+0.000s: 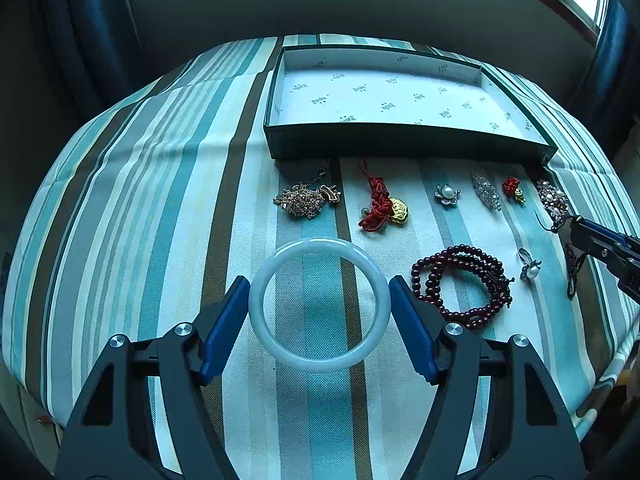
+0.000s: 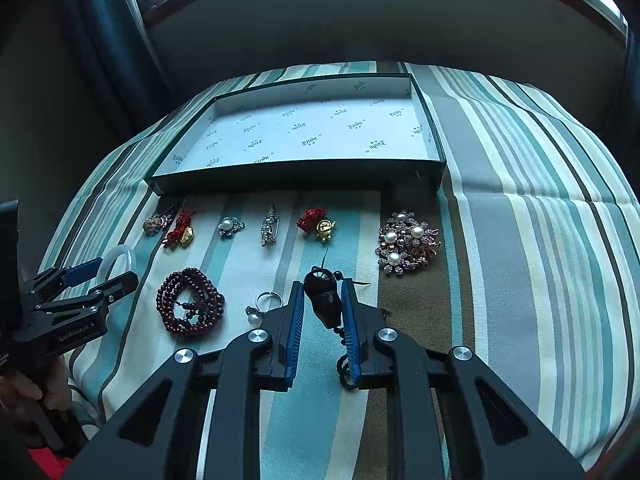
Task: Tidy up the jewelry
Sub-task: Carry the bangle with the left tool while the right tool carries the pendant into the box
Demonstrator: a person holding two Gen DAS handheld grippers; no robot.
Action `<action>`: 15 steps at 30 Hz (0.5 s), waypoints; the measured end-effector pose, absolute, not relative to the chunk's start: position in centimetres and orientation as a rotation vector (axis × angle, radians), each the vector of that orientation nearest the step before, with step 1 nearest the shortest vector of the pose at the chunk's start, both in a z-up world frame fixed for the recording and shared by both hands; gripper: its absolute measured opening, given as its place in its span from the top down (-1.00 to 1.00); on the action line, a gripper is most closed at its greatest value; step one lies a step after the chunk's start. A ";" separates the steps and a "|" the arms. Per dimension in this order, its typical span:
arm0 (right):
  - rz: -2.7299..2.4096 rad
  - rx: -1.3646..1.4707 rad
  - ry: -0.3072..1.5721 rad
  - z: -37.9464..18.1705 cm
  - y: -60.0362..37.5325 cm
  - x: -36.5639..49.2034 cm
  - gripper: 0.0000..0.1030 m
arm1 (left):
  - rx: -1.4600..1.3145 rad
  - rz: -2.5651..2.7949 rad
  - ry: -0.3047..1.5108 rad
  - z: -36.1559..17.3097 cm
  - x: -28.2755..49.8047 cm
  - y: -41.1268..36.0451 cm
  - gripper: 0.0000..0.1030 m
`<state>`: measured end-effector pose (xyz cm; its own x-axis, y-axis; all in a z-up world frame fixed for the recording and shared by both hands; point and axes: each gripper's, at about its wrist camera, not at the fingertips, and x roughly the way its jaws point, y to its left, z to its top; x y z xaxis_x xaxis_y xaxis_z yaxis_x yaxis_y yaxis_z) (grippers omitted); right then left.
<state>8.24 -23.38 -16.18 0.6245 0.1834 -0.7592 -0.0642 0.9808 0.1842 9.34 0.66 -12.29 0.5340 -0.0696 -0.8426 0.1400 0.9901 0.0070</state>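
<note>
- Between the blue pads of the left gripper (image 1: pixel 319 308) sits a pale jade bangle (image 1: pixel 319 306), both pads pressing its outer rim, so the wide-set jaws pinch it.
- Right gripper (image 2: pixel 323 304) has its jaws drawn close and pinches a dark pendant (image 2: pixel 323 300); a thin black cord (image 2: pixel 343 364) dangles below it.
- Just left of the right gripper lie a pearl ring (image 2: pixel 262 308) and a coiled string of dark red beads (image 2: pixel 190 306) on the striped cloth (image 2: pixel 520 240).
- Right of the gripper and a little beyond it lies a large pearl and rhinestone brooch (image 2: pixel 406 242).
- Farther back, a row runs along the front of the box: a tangled gold chain (image 1: pixel 306 198), a red knotted cord with a gold charm (image 1: pixel 382 208), a small pearl flower brooch (image 2: pixel 231 226), a long rhinestone pin (image 2: pixel 270 226), and a second red knot with a gold charm (image 2: pixel 318 224).
- Beyond the row stands a shallow dark green box (image 2: pixel 296 178) with a white printed lining, nothing inside it.
- At the lower left edge of the right wrist view, a hand (image 2: pixel 24 396) grips the left gripper's handle.
</note>
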 end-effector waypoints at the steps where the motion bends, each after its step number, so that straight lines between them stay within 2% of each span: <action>1: 0.144 0.149 0.879 -15.9 -23.5 8.1 0.62 | 0.075 -0.125 0.997 -12.1 9.3 0.7 -0.37; 15: 0.175 0.186 0.767 -11.7 -23.7 8.6 0.62 | 0.062 -0.153 0.907 -8.1 10.0 -0.1 -0.37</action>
<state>8.64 -23.71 -11.71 0.7071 0.2245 -0.6706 -0.0891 0.9690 0.2305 10.00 -0.06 -8.10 0.6064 -0.1059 -0.7881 0.1580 0.9874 -0.0110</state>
